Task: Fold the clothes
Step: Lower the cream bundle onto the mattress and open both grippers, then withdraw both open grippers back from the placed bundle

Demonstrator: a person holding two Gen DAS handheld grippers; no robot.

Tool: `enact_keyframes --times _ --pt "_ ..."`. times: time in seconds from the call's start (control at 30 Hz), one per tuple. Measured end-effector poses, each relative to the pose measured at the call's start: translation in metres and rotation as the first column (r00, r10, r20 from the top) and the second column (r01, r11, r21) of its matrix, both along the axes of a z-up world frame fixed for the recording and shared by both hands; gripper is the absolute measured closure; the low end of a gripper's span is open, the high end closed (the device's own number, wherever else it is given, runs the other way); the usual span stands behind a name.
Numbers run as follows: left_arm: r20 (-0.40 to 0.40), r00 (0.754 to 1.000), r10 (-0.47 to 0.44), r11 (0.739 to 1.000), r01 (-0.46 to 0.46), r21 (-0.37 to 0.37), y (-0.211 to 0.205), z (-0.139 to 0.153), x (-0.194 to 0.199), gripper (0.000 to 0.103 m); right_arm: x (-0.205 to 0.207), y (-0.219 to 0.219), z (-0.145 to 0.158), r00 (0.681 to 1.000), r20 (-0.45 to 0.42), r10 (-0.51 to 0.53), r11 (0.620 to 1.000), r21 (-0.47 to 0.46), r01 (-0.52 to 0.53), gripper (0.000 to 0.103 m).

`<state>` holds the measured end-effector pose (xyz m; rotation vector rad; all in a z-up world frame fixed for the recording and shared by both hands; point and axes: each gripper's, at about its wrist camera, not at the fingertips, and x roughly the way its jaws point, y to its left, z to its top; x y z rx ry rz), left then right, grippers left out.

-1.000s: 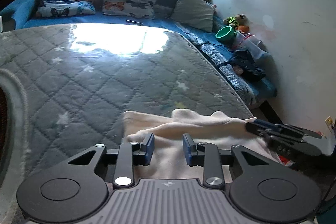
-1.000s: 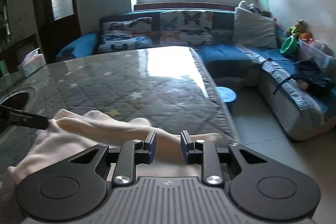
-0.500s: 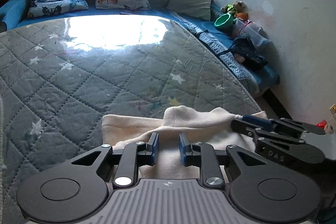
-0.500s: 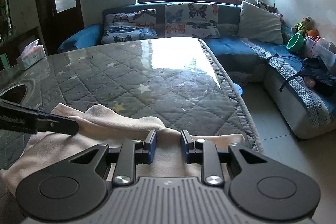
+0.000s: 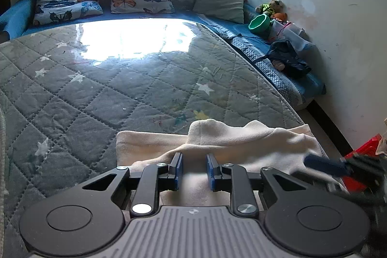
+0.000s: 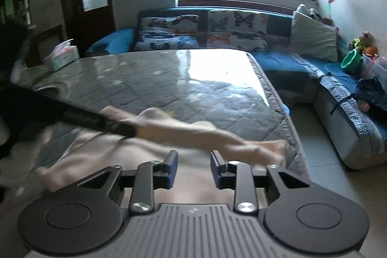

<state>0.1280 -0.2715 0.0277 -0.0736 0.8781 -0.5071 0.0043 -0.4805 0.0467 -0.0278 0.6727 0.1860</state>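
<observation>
While cream garment [image 5: 241, 139] lies bunched at surface [image 5: 135, 88] near-right edge, left tongs [image 5: 193, 172] clenched on fabric; right tongs [image 6: 193, 169] just opening, released; far surface bare.

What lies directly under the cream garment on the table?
The cream garment rests on a grey quilted cover with white stars spread over the table. The patch of cover beneath the garment is hidden.

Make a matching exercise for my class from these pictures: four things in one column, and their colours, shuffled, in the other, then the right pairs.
Things:
1. garment
2. bowl
3. sofa
4. quilted cover

Colours:
A. blue
B. grey with pale stars
C. cream
D. green

Pairs: 1-C, 2-D, 3-A, 4-B
</observation>
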Motion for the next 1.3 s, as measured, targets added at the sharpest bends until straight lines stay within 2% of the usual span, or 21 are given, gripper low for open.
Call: enact_keyframes --times 0.17,0.27,0.4,0.6,0.73,0.9,0.97,1.03,1.13,1.2,1.3 --pt "0.008 1.0 0.003 1.0 -0.003 0.007 -0.001 -0.001 -0.001 0.08 -0.029 0.013 -0.003 1.0 0.006 0.017 1.0 -0.025 -0.017 0.07" --pt "0.008 1.0 0.005 1.0 -0.005 0.007 -0.001 -0.001 -0.001 0.08 -0.046 0.019 -0.01 1.0 0.023 -0.003 0.997 -0.078 0.005 0.069" --pt "0.015 1.0 0.006 1.0 -0.006 0.014 -0.002 -0.001 -0.002 0.08 -0.062 0.019 -0.018 0.999 0.043 -0.023 0.995 -0.095 0.027 0.069" --pt "0.03 0.999 0.014 1.0 -0.014 0.008 0.003 0.004 -0.008 0.079 -0.072 0.006 -0.005 0.994 0.076 -0.073 0.996 -0.038 0.076 0.068" --pt "0.055 0.998 -0.003 1.0 0.002 0.015 0.005 0.011 -0.023 0.079 -0.069 0.001 -0.013 0.996 0.042 -0.081 0.996 -0.04 0.083 0.065" --pt "0.07 0.997 -0.011 0.999 0.008 0.041 0.009 0.014 -0.042 0.075 -0.071 0.002 -0.008 0.993 0.078 -0.09 0.996 -0.02 0.092 0.055" --pt "0.066 0.998 -0.005 0.999 0.003 0.037 0.013 0.015 -0.048 0.074 -0.069 0.003 -0.008 0.992 0.082 -0.091 0.995 -0.024 0.094 0.046" --pt "0.065 0.998 -0.001 0.999 -0.002 0.036 0.015 0.016 -0.055 0.067 -0.067 0.003 -0.011 0.992 0.077 -0.096 0.995 -0.026 0.099 0.045" --pt "0.072 0.997 -0.007 0.999 0.003 0.05 0.016 0.017 -0.066 0.066 -0.062 0.005 -0.017 0.993 0.058 -0.108 0.994 -0.029 0.109 0.036" --pt "0.081 0.997 -0.013 0.998 0.008 0.057 0.017 0.017 -0.072 0.065 -0.062 0.007 -0.019 0.993 0.053 -0.106 0.993 -0.042 0.108 0.035" --pt "0.088 0.996 -0.017 0.998 0.012 0.056 0.019 0.018 -0.081 0.063 -0.065 0.009 -0.015 0.991 0.067 -0.112 0.992 -0.046 0.115 0.027"
